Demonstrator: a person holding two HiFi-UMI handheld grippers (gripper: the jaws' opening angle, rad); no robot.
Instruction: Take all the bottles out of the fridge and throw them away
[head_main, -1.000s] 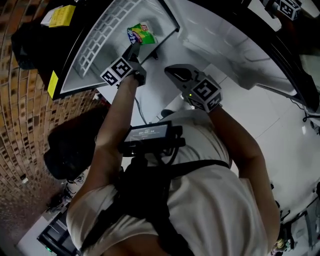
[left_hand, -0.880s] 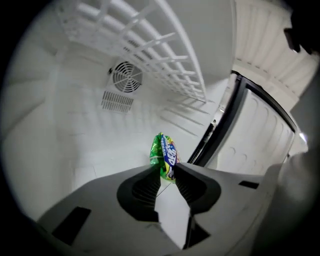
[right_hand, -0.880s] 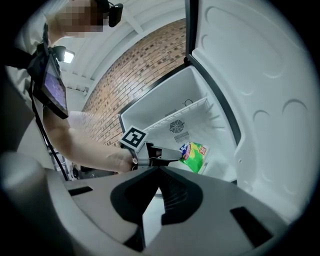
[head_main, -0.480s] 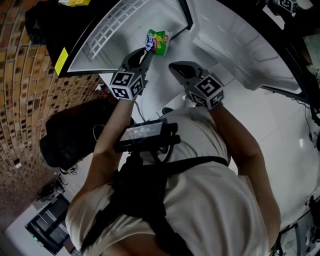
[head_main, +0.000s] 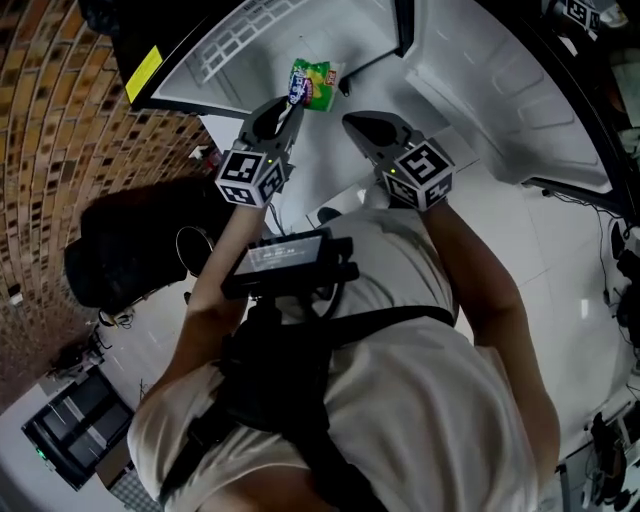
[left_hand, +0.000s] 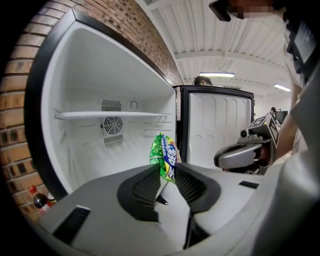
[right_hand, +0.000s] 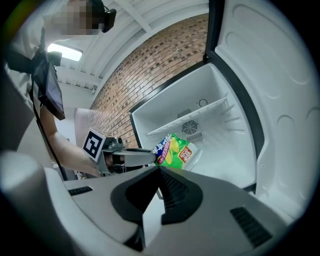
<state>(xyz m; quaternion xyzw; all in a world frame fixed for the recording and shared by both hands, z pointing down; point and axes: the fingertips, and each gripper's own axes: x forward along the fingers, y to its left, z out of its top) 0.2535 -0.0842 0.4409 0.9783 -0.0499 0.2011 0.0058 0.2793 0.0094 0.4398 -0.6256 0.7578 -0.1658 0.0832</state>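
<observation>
A crumpled green bottle (head_main: 312, 83) with a blue-and-green label is pinched at its lower end in my left gripper (head_main: 290, 105), just outside the open white fridge (head_main: 300, 30). In the left gripper view the bottle (left_hand: 165, 152) stands upright between the jaws of the left gripper (left_hand: 167, 169), in front of the fridge's bare shelf (left_hand: 110, 115). My right gripper (head_main: 355, 122) hovers beside it to the right, shut and holding nothing. The right gripper view shows the bottle (right_hand: 175, 150) at the left gripper (right_hand: 142, 156), beyond the right gripper (right_hand: 160, 170).
The fridge door (head_main: 500, 90) stands swung open at the right. A brick wall (head_main: 60, 130) runs along the left, with a black bag (head_main: 130, 250) on the floor below it. A small red-capped bottle (left_hand: 40, 200) lies by the wall's foot.
My left gripper has pulled the green bottle back out of the fridge and rolled it upright. The right gripper has drifted only slightly.
</observation>
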